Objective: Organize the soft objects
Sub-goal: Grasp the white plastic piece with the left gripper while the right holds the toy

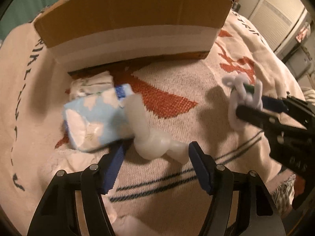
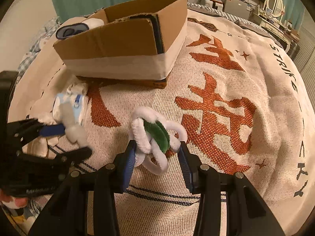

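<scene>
A translucent white squishy toy (image 1: pixel 149 137) lies on the woven blanket between the blue pads of my left gripper (image 1: pixel 157 153), whose jaws are open around its near end. A light blue tissue pack (image 1: pixel 94 122) lies against it on the left. My right gripper (image 2: pixel 157 147) is shut on a white and green pipe-cleaner flower (image 2: pixel 155 135), held just above the blanket; it also shows in the left wrist view (image 1: pixel 244 96). The toy shows in the right wrist view (image 2: pixel 73 129) at the left gripper's fingers.
An open cardboard box (image 1: pixel 128 19) (image 2: pixel 126 45) stands on the blanket behind the objects. A crumpled white packet (image 1: pixel 92 84) lies by its front edge. The blanket (image 2: pixel 216 108) with orange characters spreads to the right. Furniture stands far back right.
</scene>
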